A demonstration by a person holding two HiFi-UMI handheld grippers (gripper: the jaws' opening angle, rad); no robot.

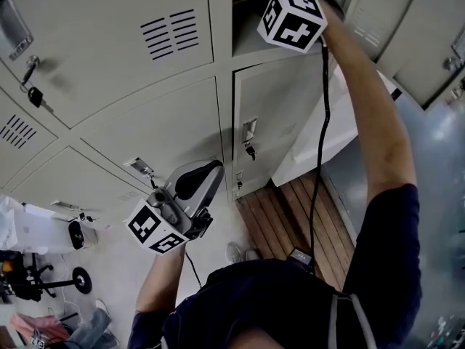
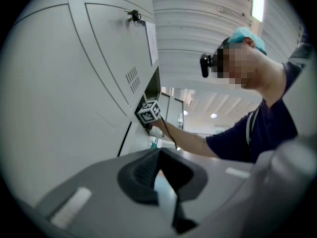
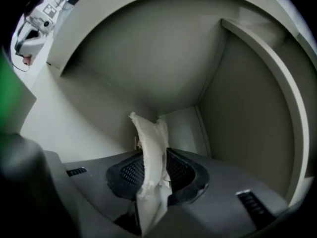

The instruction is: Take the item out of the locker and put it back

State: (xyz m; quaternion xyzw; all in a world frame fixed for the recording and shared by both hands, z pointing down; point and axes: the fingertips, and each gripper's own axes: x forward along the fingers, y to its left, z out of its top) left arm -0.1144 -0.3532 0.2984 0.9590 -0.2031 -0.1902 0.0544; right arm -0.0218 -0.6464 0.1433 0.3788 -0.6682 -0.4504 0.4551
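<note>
A crumpled white tissue [image 3: 150, 138] stands upright between the ribbed pads [image 3: 130, 172] of my right gripper [image 3: 157, 171], inside the open grey locker compartment [image 3: 148, 58]. The pads sit slightly apart on either side of it and do not visibly squeeze it. In the head view only this gripper's marker cube [image 1: 292, 17] shows, at the mouth of the open upper compartment [image 1: 247, 27]; its jaws are hidden inside. My left gripper [image 1: 211, 173] hangs lower, in front of the closed doors, shut and holding nothing, as the left gripper view [image 2: 159, 170] also shows.
Closed locker doors surround the open one, with keys hanging in the locks [image 1: 34, 97] [image 1: 249, 150]. A white block [image 1: 327, 144] and a wooden slatted floor [image 1: 298, 224] lie below right. Equipment and bags [image 1: 43, 231] crowd the floor at lower left.
</note>
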